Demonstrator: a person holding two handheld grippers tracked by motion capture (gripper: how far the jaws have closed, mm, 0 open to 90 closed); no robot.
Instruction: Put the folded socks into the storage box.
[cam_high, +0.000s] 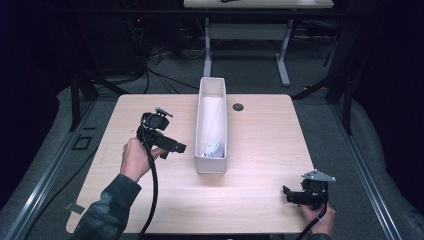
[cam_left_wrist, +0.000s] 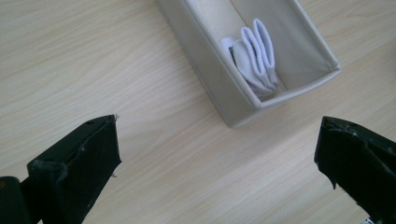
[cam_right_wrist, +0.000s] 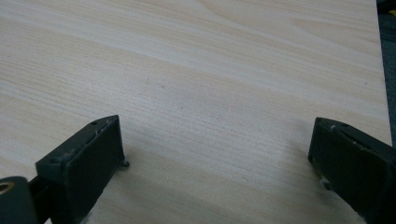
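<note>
Forearm and hand at the left of the high view raise the left claw (cam_high: 172, 148) over the desk (cam_high: 260, 145), just left of the near end of the one long, narrow white fabric bin (cam_high: 199, 130). That claw is released: in the left gripper view its two jaws stand wide apart with bare wood between them. From above, the bin's load reads as a pale lump; the left gripper view shows it as white folded socks (cam_left_wrist: 254, 58) with ribbed cuffs, tucked on edge against the bin's near end wall, though how many I cannot tell. Farther right, a dark round grommet sits in the desk top. At the near right corner the right claw (cam_high: 288, 194) lies low; the right gripper view shows it released too, jaws spread over plain wood grain. No writing is legible.
</note>
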